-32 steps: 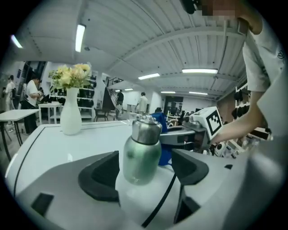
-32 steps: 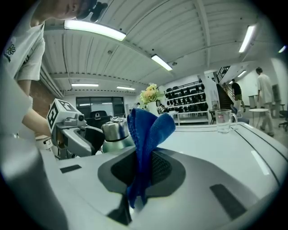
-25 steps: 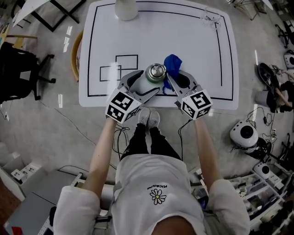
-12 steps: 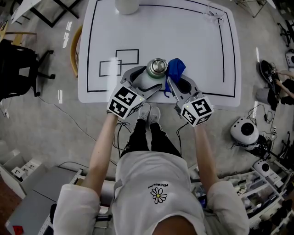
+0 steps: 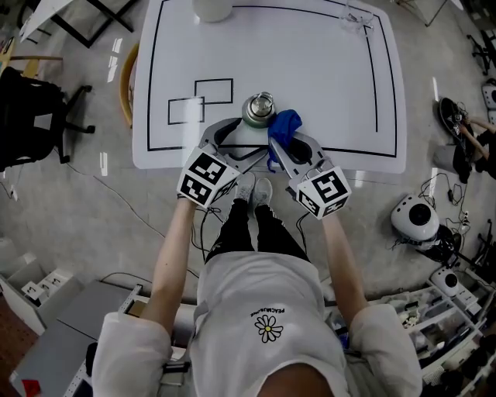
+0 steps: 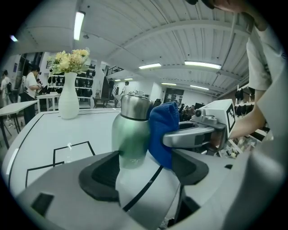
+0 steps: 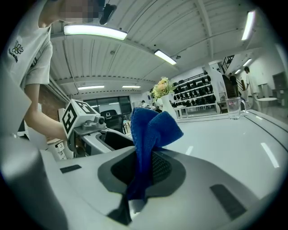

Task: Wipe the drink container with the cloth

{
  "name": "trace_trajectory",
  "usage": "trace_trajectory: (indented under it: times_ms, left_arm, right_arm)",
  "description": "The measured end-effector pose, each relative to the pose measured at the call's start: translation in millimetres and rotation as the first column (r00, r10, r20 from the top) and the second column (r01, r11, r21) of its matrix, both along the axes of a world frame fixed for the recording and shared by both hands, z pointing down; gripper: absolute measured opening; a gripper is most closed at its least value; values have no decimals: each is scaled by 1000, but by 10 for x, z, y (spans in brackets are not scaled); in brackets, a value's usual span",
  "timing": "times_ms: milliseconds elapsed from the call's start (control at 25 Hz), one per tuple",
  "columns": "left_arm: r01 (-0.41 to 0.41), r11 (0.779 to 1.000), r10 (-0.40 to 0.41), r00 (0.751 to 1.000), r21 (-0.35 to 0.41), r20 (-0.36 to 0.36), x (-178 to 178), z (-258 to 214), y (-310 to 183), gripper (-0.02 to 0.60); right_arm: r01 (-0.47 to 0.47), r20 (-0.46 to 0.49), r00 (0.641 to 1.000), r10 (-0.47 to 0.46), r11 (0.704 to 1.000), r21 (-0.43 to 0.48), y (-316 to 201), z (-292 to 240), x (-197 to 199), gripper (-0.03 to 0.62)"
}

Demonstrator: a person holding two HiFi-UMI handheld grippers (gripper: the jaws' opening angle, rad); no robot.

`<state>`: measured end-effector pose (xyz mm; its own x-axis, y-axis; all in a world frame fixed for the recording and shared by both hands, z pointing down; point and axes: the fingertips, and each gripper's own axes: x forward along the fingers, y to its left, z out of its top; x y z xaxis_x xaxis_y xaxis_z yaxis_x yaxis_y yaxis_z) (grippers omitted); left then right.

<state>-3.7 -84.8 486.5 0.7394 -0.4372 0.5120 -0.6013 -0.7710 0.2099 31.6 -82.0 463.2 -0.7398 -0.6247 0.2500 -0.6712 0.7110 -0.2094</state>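
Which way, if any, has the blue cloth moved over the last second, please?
Yes: the cloth slid toward the near black border line, down the bottle's side.

bright ceiling strips, fisheye edges, perhaps mild blur

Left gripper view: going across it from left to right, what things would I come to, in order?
vase → bottle → cloth → right gripper → person's arm

Bare tabletop beyond the bottle, vase at far edge, glass at far right corner
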Motion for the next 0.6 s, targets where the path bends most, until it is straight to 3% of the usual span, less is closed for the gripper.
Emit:
trace_trajectory:
  times_ms: [240,400,600]
  left_arm:
    - [-1,1000,1,1000,32,5,-142,10,-119,359]
    - [-76,996,77,997,38,-23,-82,-13,-279,377]
    - [-146,988,146,989,42,15,-1,61,-351,377]
  right_arm:
    - [5,-10,1000,-5,1000,1,-5,-8,41,43]
    - [3,-15,1000,-3,1000,5,-19,-14,30,42]
    - [8,-27,1000,-8,1000,14,-31,-14,-1,43]
